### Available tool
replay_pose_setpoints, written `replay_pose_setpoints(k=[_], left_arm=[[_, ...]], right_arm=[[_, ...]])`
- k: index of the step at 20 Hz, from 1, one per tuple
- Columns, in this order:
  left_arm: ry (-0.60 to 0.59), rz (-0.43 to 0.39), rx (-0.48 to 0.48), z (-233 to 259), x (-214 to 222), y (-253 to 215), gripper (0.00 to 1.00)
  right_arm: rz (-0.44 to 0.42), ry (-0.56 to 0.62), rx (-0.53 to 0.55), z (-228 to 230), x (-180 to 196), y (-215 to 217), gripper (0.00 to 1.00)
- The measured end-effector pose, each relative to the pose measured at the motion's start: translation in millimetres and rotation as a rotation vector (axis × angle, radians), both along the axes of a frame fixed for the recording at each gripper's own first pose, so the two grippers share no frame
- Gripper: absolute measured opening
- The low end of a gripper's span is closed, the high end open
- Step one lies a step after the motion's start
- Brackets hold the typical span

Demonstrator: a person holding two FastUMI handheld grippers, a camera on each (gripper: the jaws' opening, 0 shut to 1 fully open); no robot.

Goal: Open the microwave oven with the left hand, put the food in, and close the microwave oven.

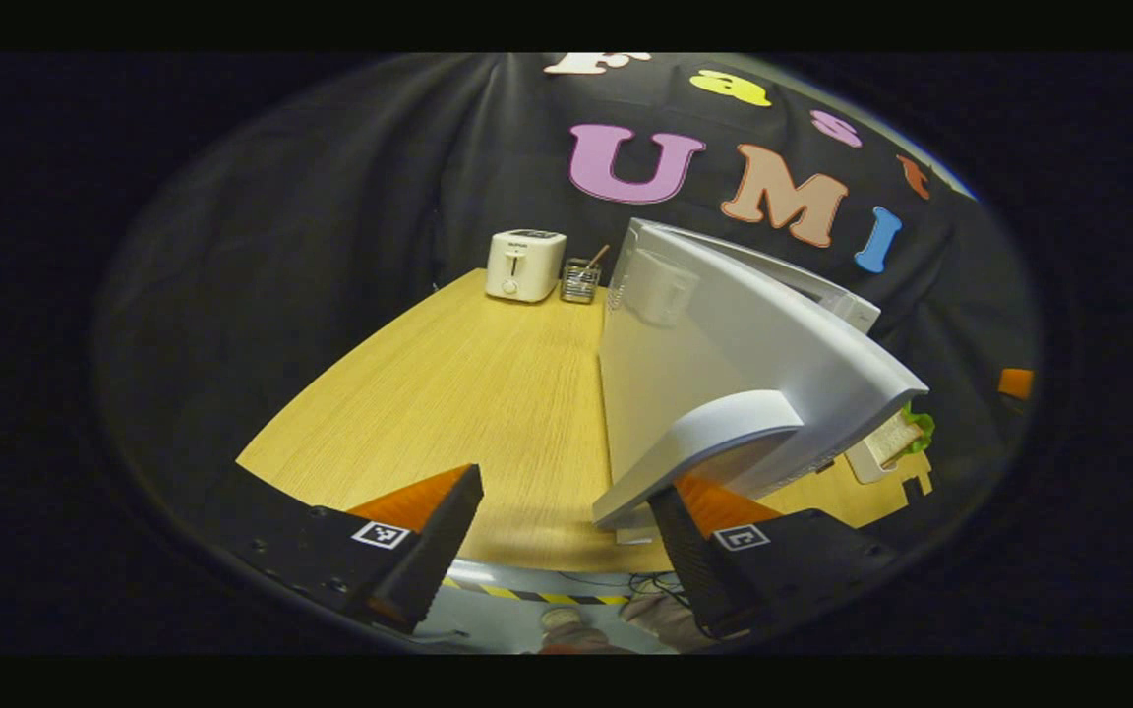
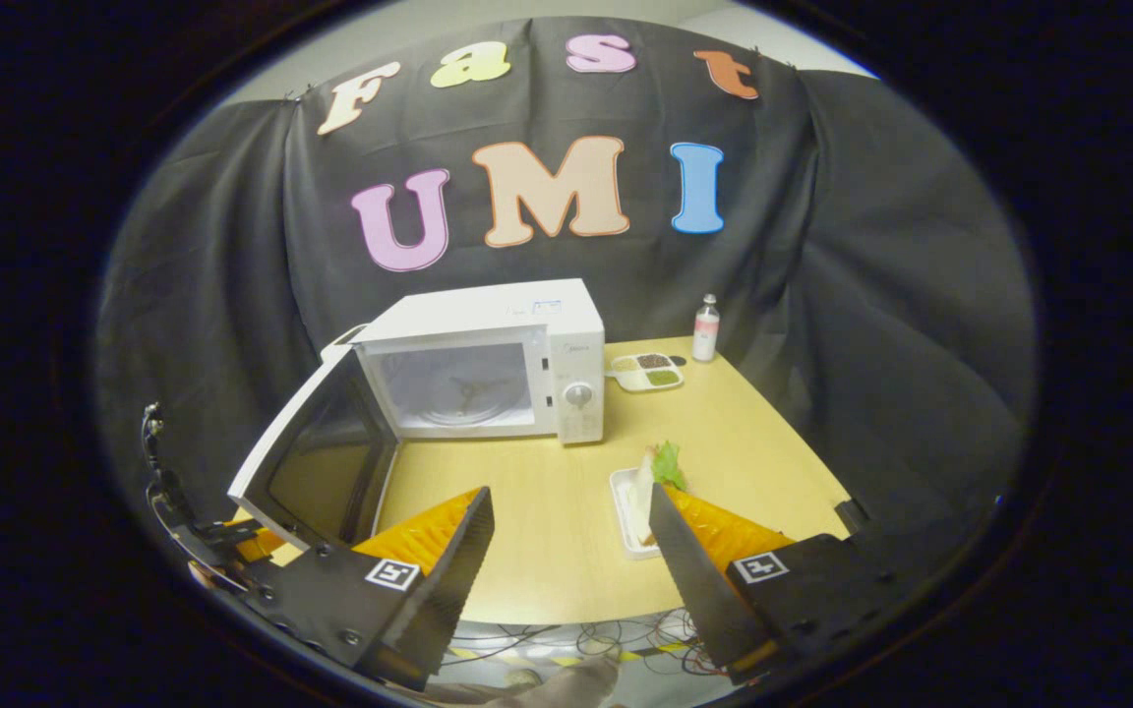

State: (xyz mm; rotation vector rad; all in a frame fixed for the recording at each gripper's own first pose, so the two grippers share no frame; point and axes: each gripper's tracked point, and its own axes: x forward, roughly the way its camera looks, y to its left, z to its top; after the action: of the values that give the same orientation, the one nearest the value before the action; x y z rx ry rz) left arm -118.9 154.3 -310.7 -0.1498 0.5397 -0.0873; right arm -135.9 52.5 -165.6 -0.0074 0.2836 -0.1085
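White microwave [image 2: 488, 364] stands door [image 2: 316, 462] swung open, glass turntable bare inside; I see food, perhaps a lettuce sandwich [image 2: 653, 477], in a tray [image 2: 623, 506] on the wooden table [image 2: 547, 551]. Left gripper [image 1: 566, 521] and right gripper [image 2: 571, 536] gape, grasping nothing

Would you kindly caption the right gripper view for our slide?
Microwave door open, sandwich tray waiting beside the open right gripper.
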Motion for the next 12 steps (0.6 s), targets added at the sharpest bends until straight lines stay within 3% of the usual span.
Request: replay_pose_setpoints(k=[4,12], left_arm=[[-0.016,-0.011,0.005,3.5,-2.4,7.8,0.97],[0.021,0.134,-0.026,6.5,-10.6,53.0,0.99]], right_arm=[[-0.009,0.005,-0.008,-3.9,-6.7,1.8,0.92],[-0.040,0.053,-0.018,-12.3,16.1,-27.5,0.92]])
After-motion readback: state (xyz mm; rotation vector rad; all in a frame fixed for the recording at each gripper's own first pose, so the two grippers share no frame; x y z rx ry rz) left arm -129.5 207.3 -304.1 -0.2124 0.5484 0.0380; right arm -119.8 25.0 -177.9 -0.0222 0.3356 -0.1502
